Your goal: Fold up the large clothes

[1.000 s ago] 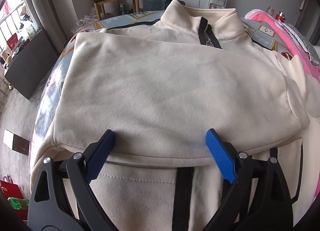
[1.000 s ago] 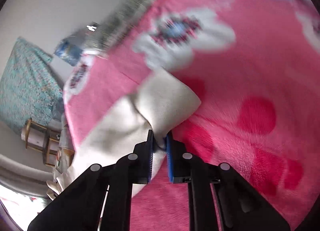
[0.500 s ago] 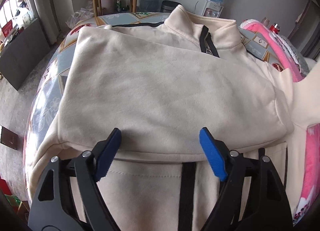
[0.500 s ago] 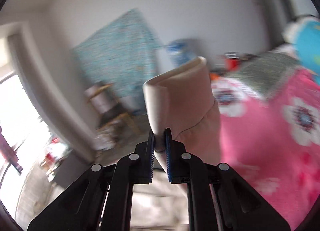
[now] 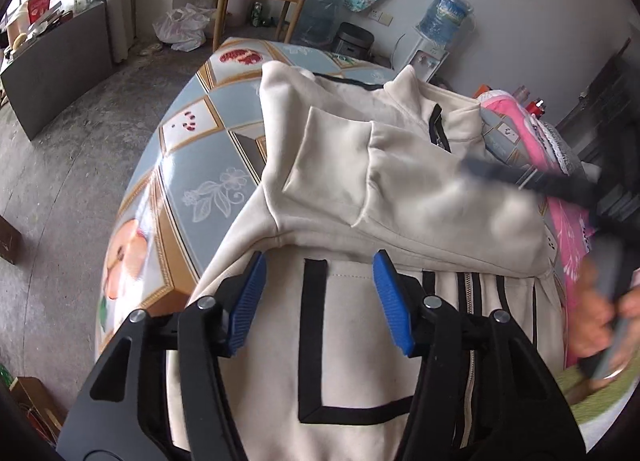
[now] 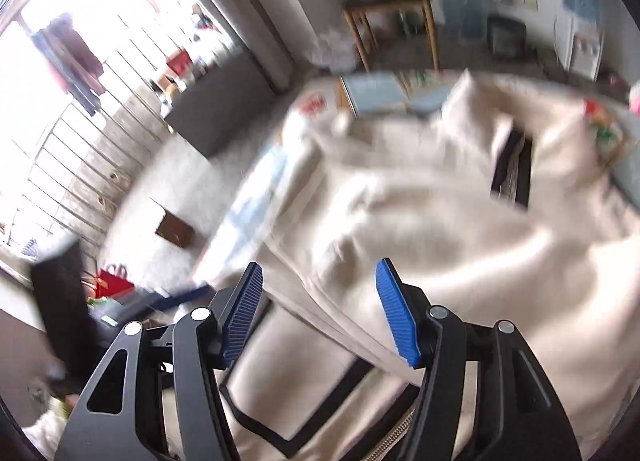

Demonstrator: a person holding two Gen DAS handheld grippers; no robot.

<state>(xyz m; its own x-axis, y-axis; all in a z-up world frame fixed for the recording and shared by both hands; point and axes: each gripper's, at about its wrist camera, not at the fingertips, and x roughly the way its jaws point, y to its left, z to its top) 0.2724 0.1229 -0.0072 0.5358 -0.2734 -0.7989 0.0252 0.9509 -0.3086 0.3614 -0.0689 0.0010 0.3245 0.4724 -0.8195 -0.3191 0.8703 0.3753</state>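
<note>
We are working on a cream jacket that is lying across the middle of the left wrist view, spread over a patterned tablecloth, its collar pointing to the upper right of that frame. Both sleeves are already lying crossed over the chest; the right sleeve is sitting on top, its cuff toward the centre left of the frame.

The left gripper is hovering at the lower centre of its view, over the black-trimmed pocket. Its blue pads are standing apart with nothing pinched, and its jaws have just been closing somewhat. The right gripper is hanging over the jacket at the lower centre of its own blurred view; its jaws have just been opening, and no cloth is between them now. In the left view it is showing only as a dark streak at the right edge, above the person's hand.

We judge the sleeve fold done and the next fold, hem toward collar, due. To do it well, we are advising a firm pinch at each hem corner, through both layers, and an even lift, so the crossed sleeves are not sliding off. The fleece looks thick and springy, so pressing the crease flat should help.
</note>
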